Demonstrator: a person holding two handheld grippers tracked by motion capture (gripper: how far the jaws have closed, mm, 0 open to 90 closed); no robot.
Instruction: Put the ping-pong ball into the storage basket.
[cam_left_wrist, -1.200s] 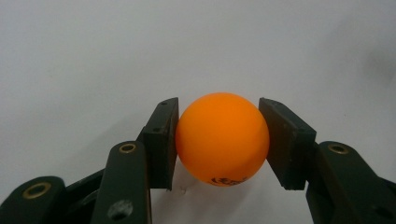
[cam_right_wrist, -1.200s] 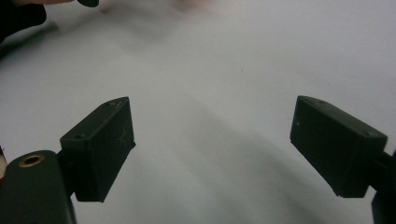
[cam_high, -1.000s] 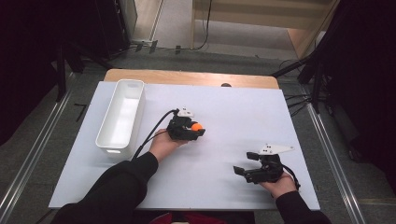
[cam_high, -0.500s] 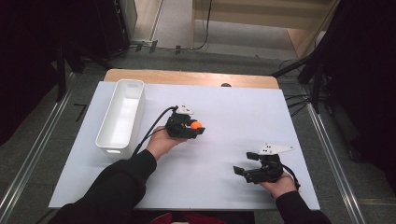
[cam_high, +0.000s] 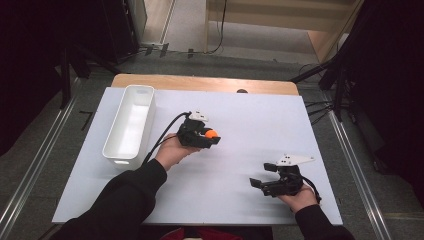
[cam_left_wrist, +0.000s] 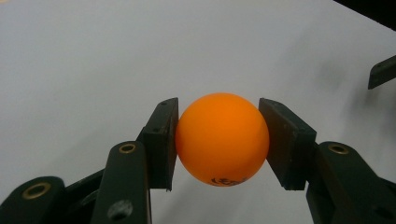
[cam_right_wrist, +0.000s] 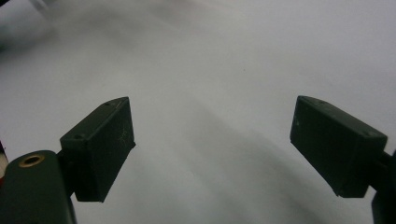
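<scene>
One orange ball (cam_high: 212, 134), one white bin (cam_high: 129, 126), two tools: left tool (cam_high: 212, 139), right tool (cam_high: 256, 180).

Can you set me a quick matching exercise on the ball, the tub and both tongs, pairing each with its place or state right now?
Things:
1. orange ball
2. white tub
3. left tongs
4. right tongs

Places or states:
A. open, nothing between the jaws
B. on the table's left side, nothing in it
C. clamped between two black jaws
D. shut on the ball, near the table's middle

Pairs: 1-C, 2-B, 3-D, 4-A
</scene>
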